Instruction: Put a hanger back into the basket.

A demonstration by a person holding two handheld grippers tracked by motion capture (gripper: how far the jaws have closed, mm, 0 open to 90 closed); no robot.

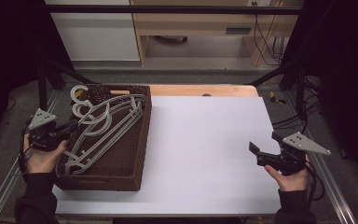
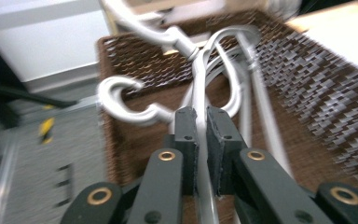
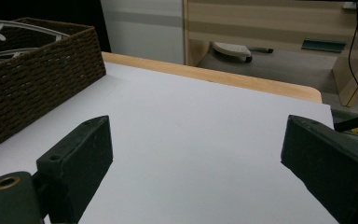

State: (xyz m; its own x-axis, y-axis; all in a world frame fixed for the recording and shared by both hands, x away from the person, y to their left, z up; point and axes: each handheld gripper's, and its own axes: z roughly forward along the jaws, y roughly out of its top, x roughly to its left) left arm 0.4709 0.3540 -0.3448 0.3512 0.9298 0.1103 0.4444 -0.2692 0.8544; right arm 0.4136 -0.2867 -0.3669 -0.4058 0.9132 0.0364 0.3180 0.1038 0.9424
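The left claw (image 2: pixel 201 122) is nearly closed, its two black jaws pinching a thin bar of a grey hanger (image 2: pixel 200 88) between them. That hanger lies with others in the brown woven basket (image 1: pixel 137 140) at the left of the high view, on the white desk (image 1: pixel 205 149). The right claw (image 3: pixel 193 154), at lower right there, stands wide open over bare desk, holding nothing. The left gripper view is blurred, so the tangled hangers are hard to separate.

A white sheet (image 1: pixel 205 149) covers the desk (image 1: pixel 200 90), whose wooden far edge shows. On the floor beyond stand a white cabinet (image 1: pixel 93 32) at left and wooden furniture (image 1: pixel 196 23) at right.
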